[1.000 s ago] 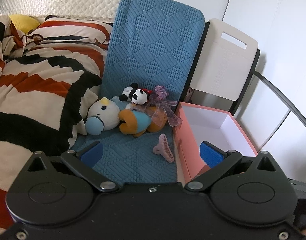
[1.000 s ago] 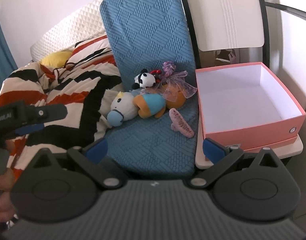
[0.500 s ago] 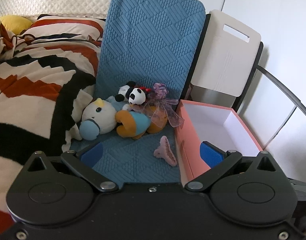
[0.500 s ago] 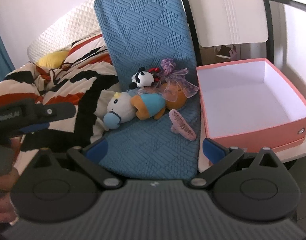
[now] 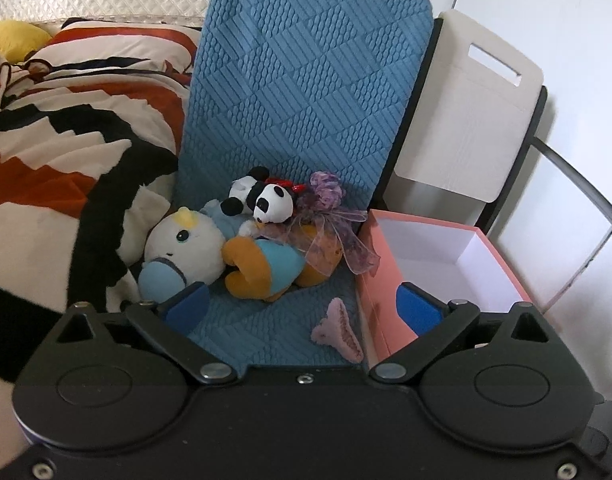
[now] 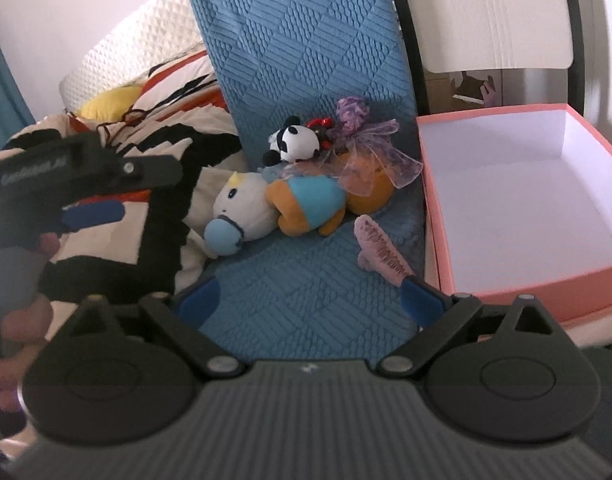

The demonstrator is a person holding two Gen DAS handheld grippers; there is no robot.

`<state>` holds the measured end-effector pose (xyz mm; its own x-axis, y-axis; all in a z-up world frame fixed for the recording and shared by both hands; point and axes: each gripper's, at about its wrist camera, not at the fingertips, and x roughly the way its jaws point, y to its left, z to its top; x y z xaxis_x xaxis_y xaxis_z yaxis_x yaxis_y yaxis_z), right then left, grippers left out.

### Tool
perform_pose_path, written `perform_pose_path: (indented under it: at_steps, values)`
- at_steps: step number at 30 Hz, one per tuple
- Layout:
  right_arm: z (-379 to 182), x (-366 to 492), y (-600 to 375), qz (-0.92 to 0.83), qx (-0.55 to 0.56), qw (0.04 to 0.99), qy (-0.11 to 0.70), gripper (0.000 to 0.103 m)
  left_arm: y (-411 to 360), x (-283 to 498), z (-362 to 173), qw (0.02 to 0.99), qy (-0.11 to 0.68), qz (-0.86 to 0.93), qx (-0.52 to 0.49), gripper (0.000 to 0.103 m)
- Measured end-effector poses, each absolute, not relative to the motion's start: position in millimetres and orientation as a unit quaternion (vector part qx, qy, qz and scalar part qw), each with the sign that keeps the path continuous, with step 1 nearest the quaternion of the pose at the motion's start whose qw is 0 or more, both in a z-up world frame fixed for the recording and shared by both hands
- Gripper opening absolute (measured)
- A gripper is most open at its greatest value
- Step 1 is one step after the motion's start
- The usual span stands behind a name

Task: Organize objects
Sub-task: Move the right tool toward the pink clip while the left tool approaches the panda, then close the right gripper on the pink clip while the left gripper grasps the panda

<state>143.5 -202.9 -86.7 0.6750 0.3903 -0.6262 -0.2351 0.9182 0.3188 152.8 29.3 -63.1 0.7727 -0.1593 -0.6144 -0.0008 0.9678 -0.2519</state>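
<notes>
Blue quilted mat point(image 5: 306, 80): panda plush point(image 5: 272, 202), white horse plush point(image 5: 182, 248), orange-blue plush point(image 5: 266, 268), purple ribbon point(image 5: 338, 220), pink hair claw point(image 5: 340, 330). Beside: open pink box point(image 5: 376, 276). Left gripper point(image 5: 302, 306), jaws apart.

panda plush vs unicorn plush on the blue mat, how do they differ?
The panda plush is black and white; the unicorn plush is white with a light blue muzzle and a yellow horn. The panda plush looks smaller than the unicorn plush. The panda plush sits on top of the pile, farther back; the unicorn plush lies low at the striped blanket edge. Both are untouched.
</notes>
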Motion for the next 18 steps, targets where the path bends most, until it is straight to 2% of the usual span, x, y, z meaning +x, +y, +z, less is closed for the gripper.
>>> perform_pose_path:
  at_steps: [18]
  values:
    - [-143, 222, -176, 0.171, 0.086, 0.906, 0.378, 0.098, 46, 277, -123, 0.929, 0.346, -0.046, -0.126, 0.091]
